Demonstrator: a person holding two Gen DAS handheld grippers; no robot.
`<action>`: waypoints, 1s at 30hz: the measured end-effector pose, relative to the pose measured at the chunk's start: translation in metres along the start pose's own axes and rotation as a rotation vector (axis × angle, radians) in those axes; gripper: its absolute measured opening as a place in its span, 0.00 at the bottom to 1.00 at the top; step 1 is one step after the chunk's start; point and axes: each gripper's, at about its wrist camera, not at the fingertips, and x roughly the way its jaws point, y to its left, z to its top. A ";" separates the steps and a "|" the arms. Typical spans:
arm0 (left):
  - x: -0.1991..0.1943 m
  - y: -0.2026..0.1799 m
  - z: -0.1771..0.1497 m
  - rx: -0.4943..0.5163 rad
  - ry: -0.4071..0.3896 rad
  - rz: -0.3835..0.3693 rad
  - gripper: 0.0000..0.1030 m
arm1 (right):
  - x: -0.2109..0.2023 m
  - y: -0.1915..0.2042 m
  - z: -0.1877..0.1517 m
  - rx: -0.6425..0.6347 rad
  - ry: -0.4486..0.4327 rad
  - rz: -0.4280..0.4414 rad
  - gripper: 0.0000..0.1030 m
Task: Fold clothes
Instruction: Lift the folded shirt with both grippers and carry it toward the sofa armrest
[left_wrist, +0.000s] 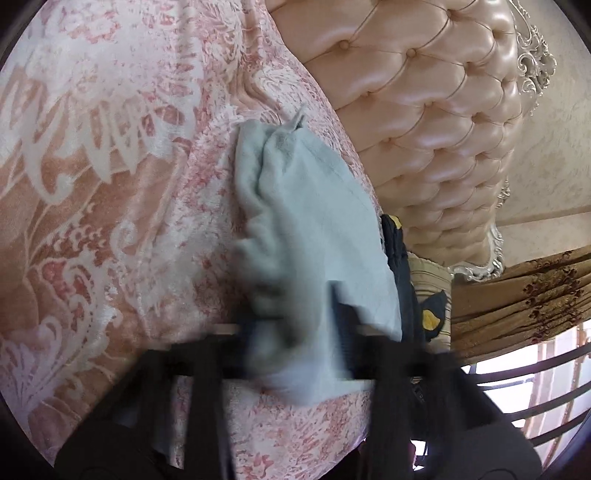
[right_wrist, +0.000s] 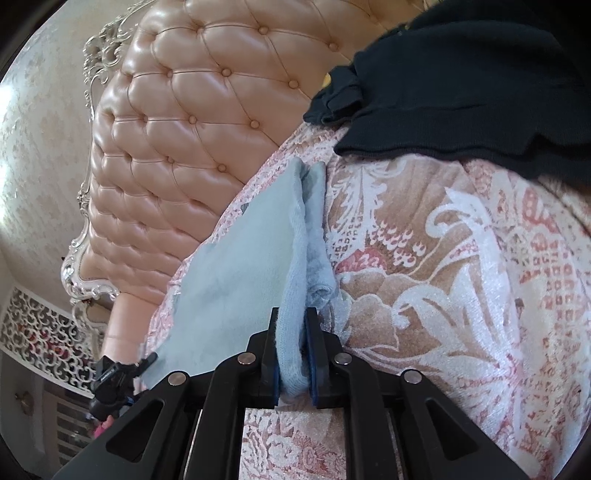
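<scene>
Pink patterned bedspread (right_wrist: 443, 258), spread below a tufted headboard (right_wrist: 177, 122). On the bedspread, near the headboard, a pale blue garment (right_wrist: 236, 280); farther along, dark clothes (right_wrist: 461, 92). Right gripper (right_wrist: 293, 343) clamped on the blue garment's edge. Left gripper (left_wrist: 295, 332) blurred against the same garment, grip unclear.

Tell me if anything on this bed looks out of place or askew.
The black garment lies bunched and unfolded by the tufted headboard. The light blue cloth is rumpled, its edge pinched in the right tool. Nothing looks damaged.
</scene>
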 end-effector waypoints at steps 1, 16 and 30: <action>-0.002 -0.001 -0.001 0.012 -0.004 0.009 0.15 | -0.001 0.004 0.000 -0.025 -0.009 -0.011 0.09; -0.028 -0.089 0.009 0.256 -0.104 0.057 0.13 | -0.029 0.079 0.039 -0.221 -0.113 0.022 0.08; -0.132 -0.124 0.047 0.269 -0.237 -0.046 0.13 | -0.017 0.234 0.072 -0.424 -0.115 0.134 0.08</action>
